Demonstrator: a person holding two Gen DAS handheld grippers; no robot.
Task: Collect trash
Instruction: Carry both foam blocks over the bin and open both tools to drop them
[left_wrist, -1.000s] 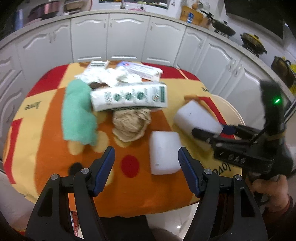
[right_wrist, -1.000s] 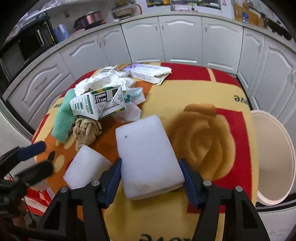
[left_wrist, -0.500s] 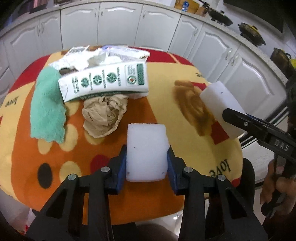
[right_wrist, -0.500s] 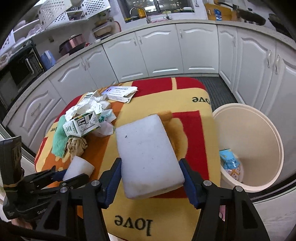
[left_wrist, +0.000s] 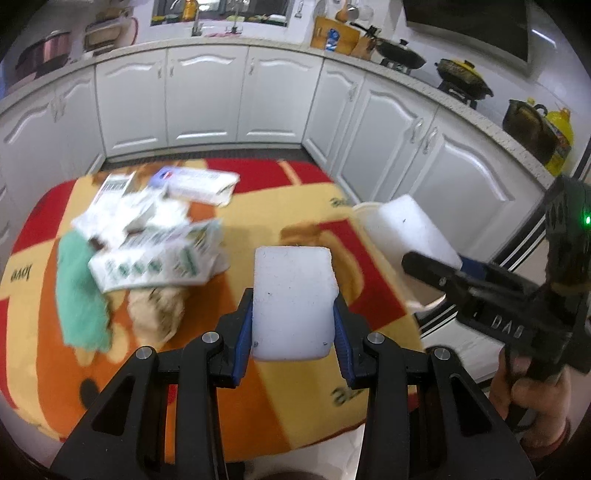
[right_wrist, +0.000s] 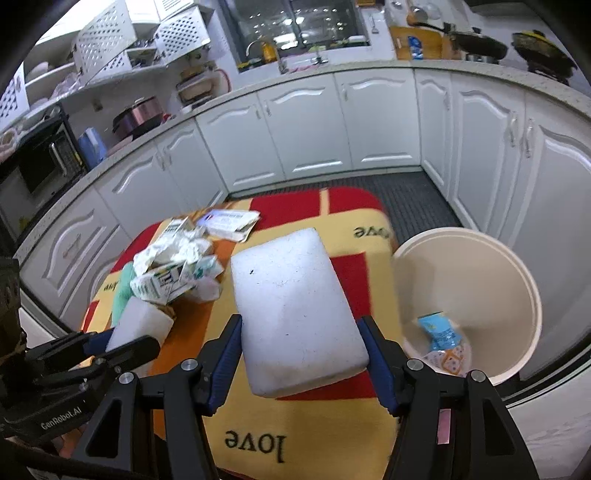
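Trash foam block (left_wrist: 293, 302) had just gone from lying on the surface (left_wrist: 306, 391) to pinched in the left hand-held gripper (left_wrist: 291, 332), apparently lifted; right hand-held gripper (right_wrist: 301, 354) clamped larger block (right_wrist: 295, 310) near the bin (right_wrist: 532, 295).

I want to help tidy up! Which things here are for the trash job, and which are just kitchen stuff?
For the job:
- small foam in left claw
- big foam in right claw
- bin
- cartons, tissues, brown wad, green cloth

Just lying about:
- pans
- pot
- yellow bottle
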